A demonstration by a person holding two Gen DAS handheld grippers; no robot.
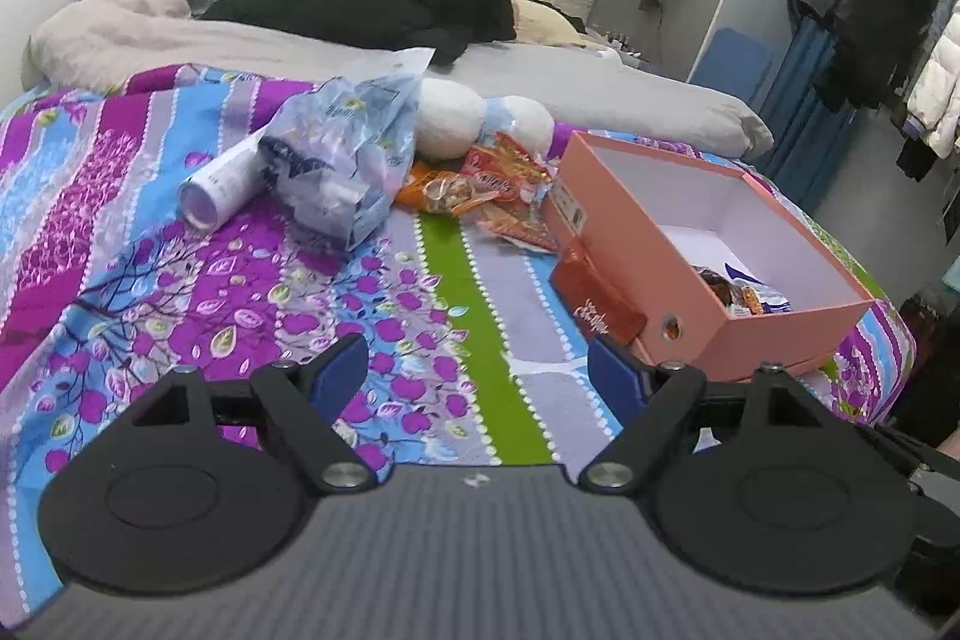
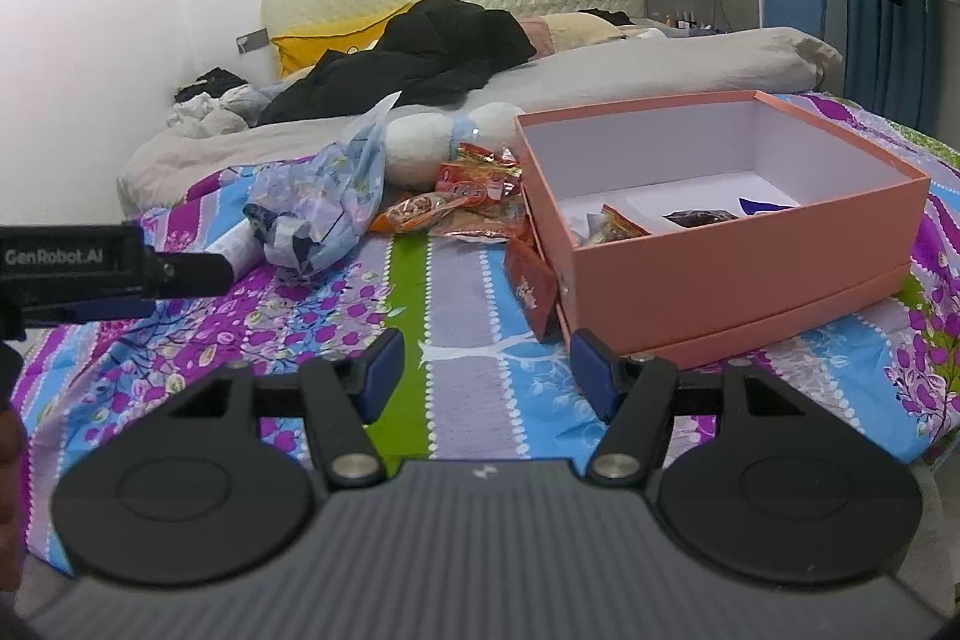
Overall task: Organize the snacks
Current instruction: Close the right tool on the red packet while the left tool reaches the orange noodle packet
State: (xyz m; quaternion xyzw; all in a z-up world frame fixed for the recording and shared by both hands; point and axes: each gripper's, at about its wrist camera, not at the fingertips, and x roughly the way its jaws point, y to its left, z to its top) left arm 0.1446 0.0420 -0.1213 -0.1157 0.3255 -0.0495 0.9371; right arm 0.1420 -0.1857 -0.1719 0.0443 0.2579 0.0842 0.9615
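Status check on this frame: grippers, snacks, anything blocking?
Left gripper and right gripper open, empty. Loose snack packets on bedspread beside pink box, few already inside. Crumpled plastic bag left of pile.

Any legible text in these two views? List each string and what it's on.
"GenRobot.AI": on the side of the left gripper, seen from the right wrist view.
Red packet leaning on the pink box: white script, too blurred to read.
Label on the box's end: too small.
Orange snack packets: print unreadable.
White tube and blue printed bag: print unreadable.
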